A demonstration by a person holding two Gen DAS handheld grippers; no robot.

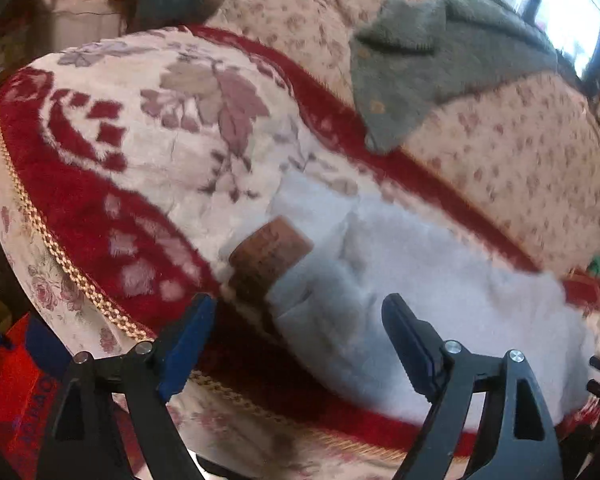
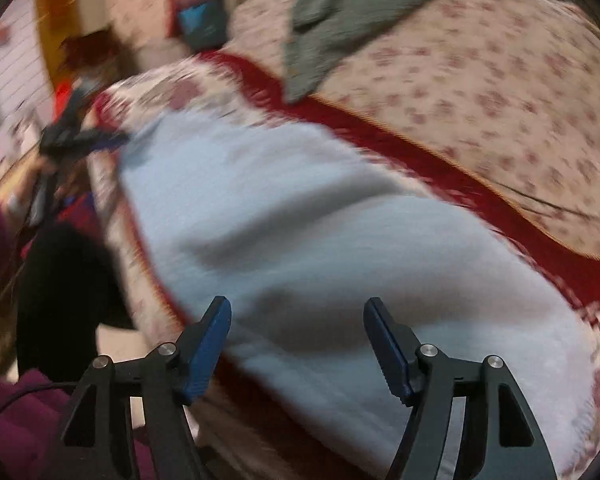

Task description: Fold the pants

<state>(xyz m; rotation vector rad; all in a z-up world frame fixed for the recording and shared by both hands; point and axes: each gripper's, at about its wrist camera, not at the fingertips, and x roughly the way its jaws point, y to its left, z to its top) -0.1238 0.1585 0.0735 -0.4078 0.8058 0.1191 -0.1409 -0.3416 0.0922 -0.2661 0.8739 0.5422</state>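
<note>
Pale blue-white pants [image 1: 420, 280] lie flat on the red-and-cream floral blanket [image 1: 112, 168] that covers the bed, apparently already doubled into a broad band. In the left wrist view the band begins just ahead of the left hand-held gripper [image 1: 300, 340] and runs away to the right; a brown waistband patch [image 1: 270, 254] marks the near end, just beyond the left finger. In the right wrist view the same pants [image 2: 300, 220] stretch from directly under the right hand-held gripper [image 2: 298, 344] up and leftward toward the other hand-held gripper, seen small and dark at the far end [image 2: 80, 136].

The long axis therefore runs from one gripper to the other, each standing over its own end; the waistband end is nearer the left hand, the opposite end nearer the right.

Both pairs of jaws stand apart with nothing between the blue pads; the cloth lies below and beyond them, untouched.

A grey knitted garment [image 1: 420, 64] rests well apart on the spotted bedcover [image 1: 520, 168] behind.

Limits of view: both frames are motion-blurred, the right one heavily, so fold edges and layer count cannot be read with certainty. The pants' right-hand end is cut off at the left view's rim. A maroon sleeve [image 2: 16, 432] fills the lower left corner of the right view.
</note>
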